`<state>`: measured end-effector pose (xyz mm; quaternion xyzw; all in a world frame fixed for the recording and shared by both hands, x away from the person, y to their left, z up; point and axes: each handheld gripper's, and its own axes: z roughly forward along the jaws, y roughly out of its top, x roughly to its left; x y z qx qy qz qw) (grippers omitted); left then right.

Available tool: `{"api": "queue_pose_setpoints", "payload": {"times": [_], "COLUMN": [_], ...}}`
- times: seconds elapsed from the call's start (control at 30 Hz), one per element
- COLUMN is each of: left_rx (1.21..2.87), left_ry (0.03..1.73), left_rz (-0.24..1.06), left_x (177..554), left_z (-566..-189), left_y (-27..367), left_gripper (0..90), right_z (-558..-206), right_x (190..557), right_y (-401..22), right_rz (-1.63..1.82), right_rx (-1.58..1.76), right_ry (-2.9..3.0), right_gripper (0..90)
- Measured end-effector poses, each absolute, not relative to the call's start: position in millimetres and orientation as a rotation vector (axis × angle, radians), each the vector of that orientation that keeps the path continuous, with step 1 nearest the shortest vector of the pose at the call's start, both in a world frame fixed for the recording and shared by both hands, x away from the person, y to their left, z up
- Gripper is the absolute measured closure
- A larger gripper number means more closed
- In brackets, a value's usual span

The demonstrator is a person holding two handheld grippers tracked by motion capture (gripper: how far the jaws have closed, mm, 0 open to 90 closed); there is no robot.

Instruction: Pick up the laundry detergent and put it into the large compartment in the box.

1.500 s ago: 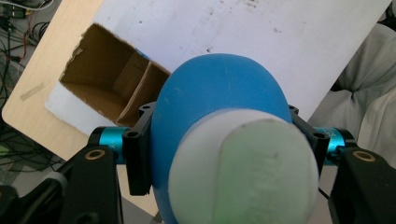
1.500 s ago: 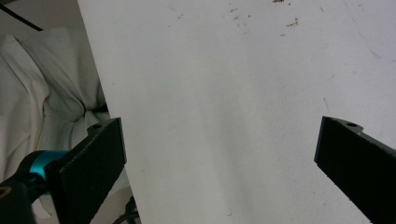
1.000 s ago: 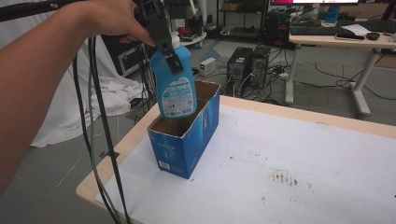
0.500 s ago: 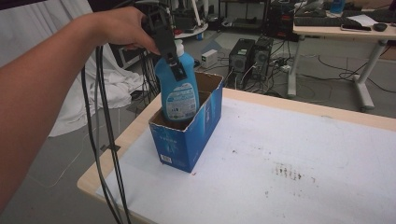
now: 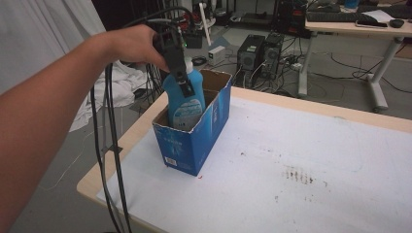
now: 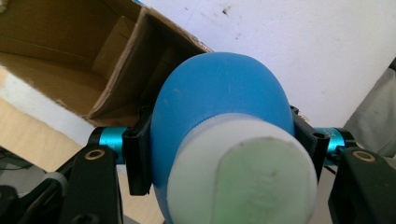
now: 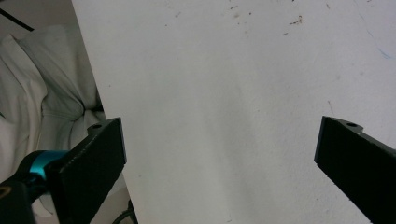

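Note:
A blue bottle (image 5: 187,99) with a white cap stands partly down inside an open blue cardboard box (image 5: 206,133) near the table's left edge. My left gripper (image 5: 182,77) is shut on the bottle's neck, held from above by a hand. In the left gripper view the two black jaws clamp the blue bottle (image 6: 219,93) just under its white cap (image 6: 243,177), with the box's brown inside (image 6: 60,56) below. My right gripper (image 7: 219,158) stands open above the white table top with nothing between its jaws.
The white table top (image 5: 301,165) has brown stains (image 5: 299,174) right of the box. Black cables (image 5: 109,145) hang from the left gripper past the table's left edge. A white cloth (image 7: 42,93) lies off the table edge. Desks and computers stand behind.
The left gripper has lowered the blue bottle, which now sits deeper in the box. The high view has shifted a little.

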<state>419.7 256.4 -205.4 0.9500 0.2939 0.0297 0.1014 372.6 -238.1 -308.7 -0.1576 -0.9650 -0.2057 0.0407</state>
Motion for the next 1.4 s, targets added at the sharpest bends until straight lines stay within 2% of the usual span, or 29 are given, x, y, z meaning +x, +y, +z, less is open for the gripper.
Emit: {"api": "queue_pose_setpoints", "payload": {"times": [0.63,1.4], "left_rx": [2.86,2.881], "left_ry": [0.854,0.865], "left_rz": [0.059,0.033], "left_x": [424.4,426.6], "left_z": [-257.1,-280.8], "left_y": [254.2,255.0], "left_gripper": [37.8,37.7], "right_z": [-313.7,-318.5], "right_x": [374.0,373.6], "right_y": [-240.8,-241.1], "right_rz": [-0.625,-0.615], "right_rx": [-0.493,-0.505], "right_ry": [-2.945,-2.932], "right_gripper": [1.2,1.2]}}
